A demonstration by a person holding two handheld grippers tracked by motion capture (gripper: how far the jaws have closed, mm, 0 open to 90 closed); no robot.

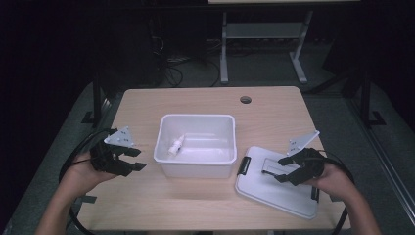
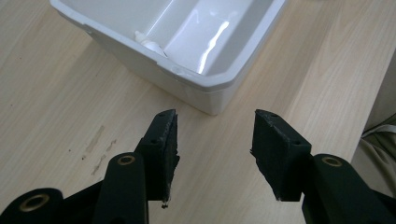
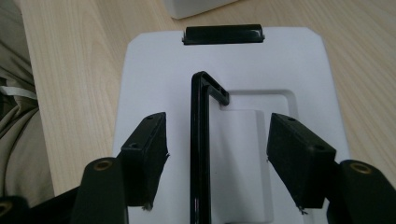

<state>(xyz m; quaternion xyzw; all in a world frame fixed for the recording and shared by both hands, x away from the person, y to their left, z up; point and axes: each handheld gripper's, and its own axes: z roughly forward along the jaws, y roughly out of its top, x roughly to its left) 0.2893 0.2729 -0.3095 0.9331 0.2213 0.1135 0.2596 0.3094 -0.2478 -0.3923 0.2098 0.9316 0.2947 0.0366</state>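
Right claw (image 3: 217, 158) sits nearest the lens in the right gripper view, jaws spread wide, straddling the raised black handle (image 3: 200, 140) of the white lid (image 3: 154, 70). Handle runs between the pads untouched, so nothing is held yet. It looks lined up that way to pinch the handle and lift. Lid lies flat on the bench (image 1: 195, 200) at about 4 o'clock from the white bin (image 1: 195, 166), just beside it, black latch (image 3: 223, 34) at its far edge. Likely parked there, ready to go back on the bin.

Left claw (image 2: 215, 140) is also wide open and empty, hovering low over bare bench at 9 o'clock of the bin, aimed at its near corner. Probably waiting to steady the bin. Small white bottle (image 1: 176, 145) lies on its side inside the bin, left half.
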